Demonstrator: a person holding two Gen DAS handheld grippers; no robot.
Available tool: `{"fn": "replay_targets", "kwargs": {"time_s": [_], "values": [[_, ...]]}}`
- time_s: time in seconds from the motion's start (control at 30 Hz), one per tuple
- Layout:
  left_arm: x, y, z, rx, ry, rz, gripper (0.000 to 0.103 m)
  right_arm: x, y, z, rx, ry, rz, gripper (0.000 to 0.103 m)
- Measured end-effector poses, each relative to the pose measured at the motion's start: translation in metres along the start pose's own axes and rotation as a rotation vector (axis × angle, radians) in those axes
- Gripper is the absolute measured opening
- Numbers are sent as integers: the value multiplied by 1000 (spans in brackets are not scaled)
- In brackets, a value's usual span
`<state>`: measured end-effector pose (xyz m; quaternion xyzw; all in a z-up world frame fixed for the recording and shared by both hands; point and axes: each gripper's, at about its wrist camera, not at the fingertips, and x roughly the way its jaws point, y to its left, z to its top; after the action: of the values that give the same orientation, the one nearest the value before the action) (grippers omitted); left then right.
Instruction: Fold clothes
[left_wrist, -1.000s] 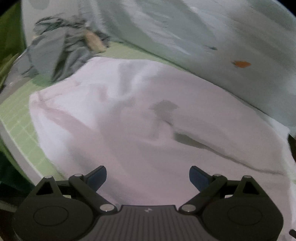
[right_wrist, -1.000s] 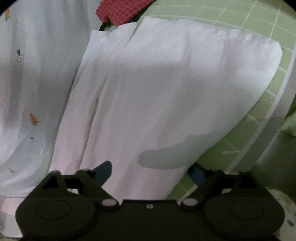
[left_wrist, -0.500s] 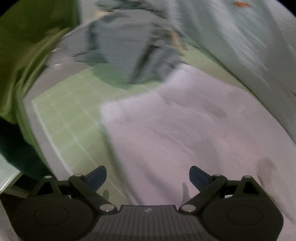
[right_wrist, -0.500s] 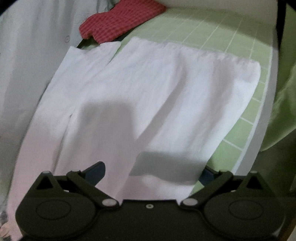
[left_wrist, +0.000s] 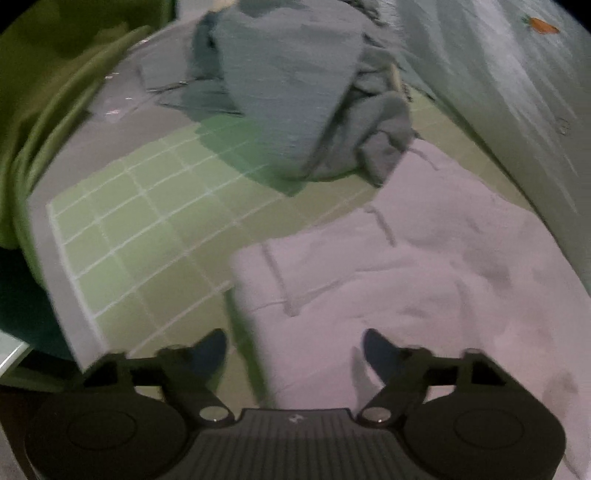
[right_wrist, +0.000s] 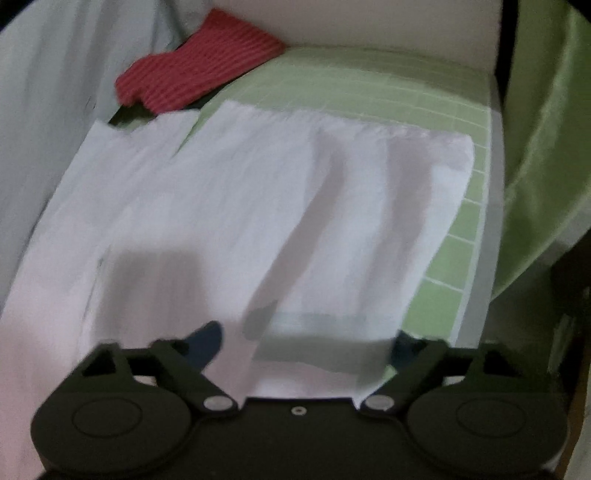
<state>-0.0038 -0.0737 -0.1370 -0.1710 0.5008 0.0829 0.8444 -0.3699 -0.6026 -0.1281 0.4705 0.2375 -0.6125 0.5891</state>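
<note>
White trousers (right_wrist: 258, 206) lie flat on the green grid mat (right_wrist: 439, 280), their two legs running away from me in the right wrist view. My right gripper (right_wrist: 306, 343) hovers over their near right corner with its jaws closing; cloth lies between the wide-apart blue pads, which do not pinch it. In the left wrist view the same white garment (left_wrist: 424, 280) fills the lower right, with a stitched hem at its left corner. My left gripper (left_wrist: 295, 350) straddles that left edge, jaws closing, cloth between the pads but not pressed.
A crumpled grey garment (left_wrist: 295, 92) sits on the mat (left_wrist: 122, 236) beyond the left gripper. A pale carrot-print garment (left_wrist: 517, 92) lies along the right. A red checked garment (right_wrist: 199, 70) lies past the trouser legs. Green fabric (right_wrist: 543, 147) hangs off the table edge.
The left gripper swept left across the white garment to its corner by the bare mat. The right view swung up along the legs towards the red garment. Both pairs of jaws have narrowed.
</note>
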Motion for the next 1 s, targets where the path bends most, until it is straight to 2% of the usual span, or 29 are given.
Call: {"fn": "replay_targets", "kwargs": {"time_s": [0.03, 0.07, 0.1, 0.13, 0.17, 0.2, 0.23, 0.4, 0.53, 0.63, 0.73, 0.8, 0.87, 0.93, 1.0], "values": [[1, -1, 0, -2, 5, -5, 61, -2, -3, 2, 21, 2, 12, 50], [2, -2, -1, -3, 10, -10, 54, -3, -7, 5, 44, 9, 30, 39], [3, -4, -1, -4, 8, 3, 50, -3, -13, 7, 68, 20, 55, 24], [3, -3, -2, -6, 6, 3, 39, -5, -18, 10, 94, 27, 74, 10], [1, -2, -3, -18, -4, -7, 18, -6, -23, 12, 120, 33, 94, 8], [-3, 0, -3, -37, -22, -20, 9, -8, -28, 14, 145, 40, 114, 6], [-9, 2, -3, -52, -35, -36, 9, -12, -32, 15, 148, 38, 129, 5], [-44, 5, -13, -74, -98, 5, 8, -55, -46, 17, 35, -22, 173, 4], [-75, 18, -22, -151, -105, 8, 7, -89, -56, 26, 59, -52, 236, 3], [-123, 24, -20, -190, -165, -11, 7, -133, -48, 47, 33, -114, 345, 3], [-167, 10, -12, -135, -278, -13, 7, -177, -28, 69, -44, -225, 458, 3], [-183, -2, -7, -97, -338, -14, 7, -181, -13, 78, -101, -284, 492, 3], [-177, -13, -3, -99, -347, -14, 7, -174, 3, 84, -147, -316, 501, 3], [-178, -22, -1, -108, -355, -30, 7, -165, 16, 89, -130, -304, 515, 3], [-178, -31, 1, -117, -364, -47, 7, -169, 26, 93, -102, -301, 566, 3]]}}
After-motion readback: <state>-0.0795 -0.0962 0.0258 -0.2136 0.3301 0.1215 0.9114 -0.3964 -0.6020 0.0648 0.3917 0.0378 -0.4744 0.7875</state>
